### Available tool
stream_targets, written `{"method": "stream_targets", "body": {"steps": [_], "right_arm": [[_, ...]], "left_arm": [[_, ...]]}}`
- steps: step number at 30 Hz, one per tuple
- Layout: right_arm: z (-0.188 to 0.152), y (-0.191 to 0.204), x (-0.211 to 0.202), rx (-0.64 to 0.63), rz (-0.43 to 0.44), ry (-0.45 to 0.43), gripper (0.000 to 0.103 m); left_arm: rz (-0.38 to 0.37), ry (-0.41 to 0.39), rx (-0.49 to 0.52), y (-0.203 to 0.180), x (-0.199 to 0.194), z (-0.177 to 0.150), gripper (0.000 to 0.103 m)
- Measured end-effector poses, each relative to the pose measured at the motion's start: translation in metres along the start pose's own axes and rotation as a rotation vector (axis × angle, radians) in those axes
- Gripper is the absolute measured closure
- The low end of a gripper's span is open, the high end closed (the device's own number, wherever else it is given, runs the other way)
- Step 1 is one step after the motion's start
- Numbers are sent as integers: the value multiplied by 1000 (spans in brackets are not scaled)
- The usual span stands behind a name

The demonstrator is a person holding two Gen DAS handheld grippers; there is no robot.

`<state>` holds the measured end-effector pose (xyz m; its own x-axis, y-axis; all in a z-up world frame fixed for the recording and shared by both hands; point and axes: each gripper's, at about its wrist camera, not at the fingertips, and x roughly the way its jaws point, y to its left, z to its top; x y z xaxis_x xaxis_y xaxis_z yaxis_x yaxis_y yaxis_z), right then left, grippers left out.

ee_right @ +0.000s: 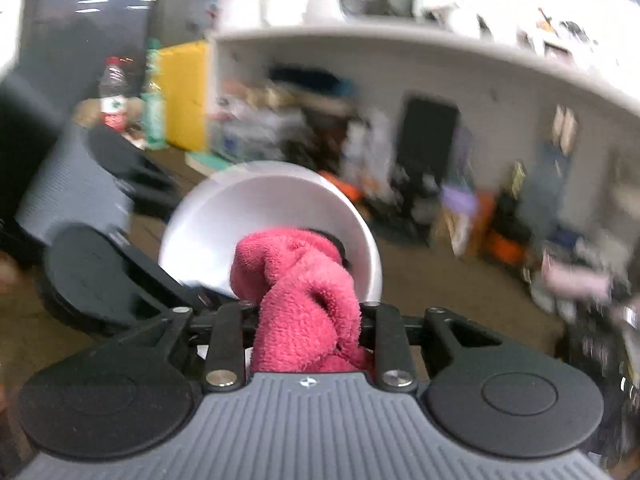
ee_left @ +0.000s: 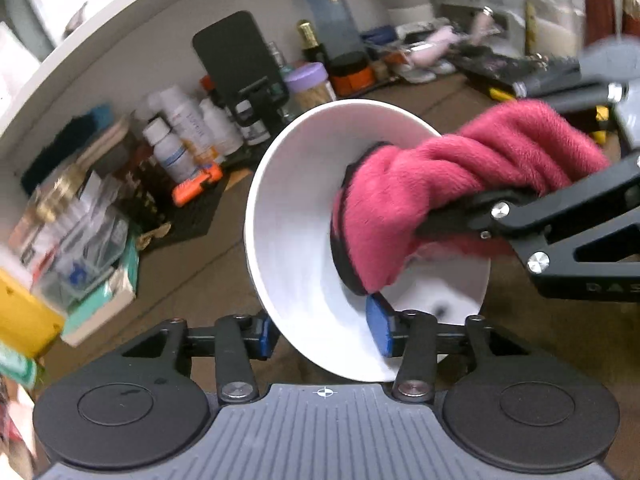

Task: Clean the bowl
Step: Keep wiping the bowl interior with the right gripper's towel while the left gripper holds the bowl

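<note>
At centre frame, the left gripper (ee_left: 324, 330) pinches the tilted white bowl's (ee_left: 296, 216) wall; the right gripper (ee_right: 308, 320) clamps a pink cloth (ee_left: 440, 184) pressed inside it.

A tall black rectangular panel on a clamp stand (ee_left: 236, 60) stands against the white wall under the curved white shelf (ee_left: 120, 12). Left of the panel, a cluster of white plastic bottles (ee_left: 188, 128) stands on the brown surface (ee_left: 192, 280), with an orange and black handheld device (ee_left: 198, 183) lying in front of them. Right of the panel sit a clear jar with a lilac lid (ee_left: 307, 84) and an orange jar with a black lid (ee_left: 353, 74). Far left of the panel lies a yellow box (ee_left: 24, 316).
</note>
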<state>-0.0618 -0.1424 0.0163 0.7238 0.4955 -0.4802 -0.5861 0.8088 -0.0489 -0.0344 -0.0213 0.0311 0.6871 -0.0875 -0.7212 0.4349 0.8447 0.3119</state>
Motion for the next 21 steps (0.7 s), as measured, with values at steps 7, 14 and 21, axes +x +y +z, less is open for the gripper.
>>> {"method": "stream_targets", "body": {"steps": [7,14,21], "right_arm": [[-11,-22,2,200,42,5,79],[-14,-36,5,347,49,13,80],[28,-26,11,183,-31,-24,79]], "left_arm": [[7,-49,-423,10,14,-17,13],[-29,-91,-383,-3,16,-8,59],[-7,-33,-101,-21,3,5,59]]}}
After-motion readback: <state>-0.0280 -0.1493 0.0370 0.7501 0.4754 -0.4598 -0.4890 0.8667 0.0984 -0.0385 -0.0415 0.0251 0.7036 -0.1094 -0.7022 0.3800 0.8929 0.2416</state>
